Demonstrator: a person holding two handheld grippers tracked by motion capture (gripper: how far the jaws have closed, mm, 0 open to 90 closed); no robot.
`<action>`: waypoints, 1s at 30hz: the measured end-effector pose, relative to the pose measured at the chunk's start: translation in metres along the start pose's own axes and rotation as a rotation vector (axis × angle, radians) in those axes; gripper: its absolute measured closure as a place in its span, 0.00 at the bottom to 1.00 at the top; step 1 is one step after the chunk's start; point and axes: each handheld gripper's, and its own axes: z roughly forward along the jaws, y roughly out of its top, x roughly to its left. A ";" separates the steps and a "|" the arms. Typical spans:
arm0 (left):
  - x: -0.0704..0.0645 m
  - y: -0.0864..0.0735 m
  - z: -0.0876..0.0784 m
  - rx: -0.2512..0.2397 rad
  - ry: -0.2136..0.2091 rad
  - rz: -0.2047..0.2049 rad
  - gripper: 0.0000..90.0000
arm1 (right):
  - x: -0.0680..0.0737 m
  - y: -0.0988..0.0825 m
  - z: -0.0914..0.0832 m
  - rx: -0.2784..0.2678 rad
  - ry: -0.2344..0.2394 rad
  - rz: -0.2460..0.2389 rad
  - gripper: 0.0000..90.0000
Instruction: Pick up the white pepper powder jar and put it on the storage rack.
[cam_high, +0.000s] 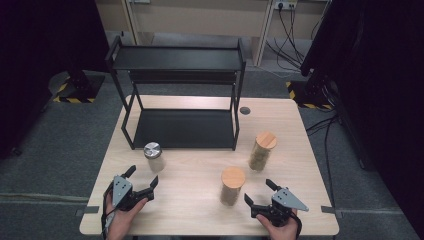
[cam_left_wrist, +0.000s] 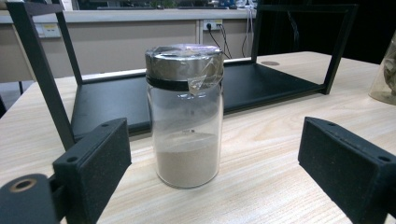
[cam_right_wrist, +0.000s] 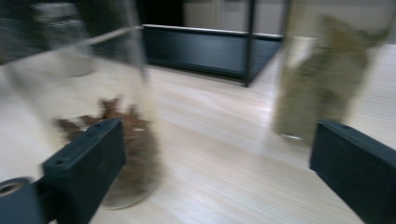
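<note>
I've got my left hand-held gripper (cam_high: 141, 183) low over the near-left of the tabletop (cam_high: 200, 165), jaws spread wide with nothing between the pads, and in the left gripper view it looks straight at the silver-lidded jar (cam_left_wrist: 185, 114), which stands just ahead of the jaws and a little left of their centre line. My right hand-held gripper (cam_high: 260, 194) sits at the near-right edge, jaws also apart and empty, with the short cork-lidded jar (cam_high: 232, 186) just to its left and the tall cork-lidded jar (cam_high: 262, 151) farther back; the right gripper view is smeared, so I won't read fine detail there. The step I judge to be in hand is closing in on the silver-lidded jar, probably bound for the black rack (cam_high: 182, 95) right behind it. To do it well, I'd nudge left to centre the glass, come in level, and bite on the body below the lid band, not on the foil-like cap. The jar stands upright, long axis vertical, lid up, pale powder settled in its bottom third. I'd keep it that way and squeeze gently, since round glass can twist out.
</note>
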 end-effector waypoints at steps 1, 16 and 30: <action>0.000 0.000 0.000 0.000 0.003 -0.002 0.10 | 0.000 0.000 0.000 0.002 -0.011 0.003 0.06; -0.006 0.012 -0.001 -0.026 0.009 0.004 0.13 | 0.002 0.000 0.001 0.008 -0.054 0.002 0.06; 0.004 0.021 0.033 -0.063 0.036 0.023 0.17 | 0.002 0.000 0.000 0.000 -0.055 0.002 0.06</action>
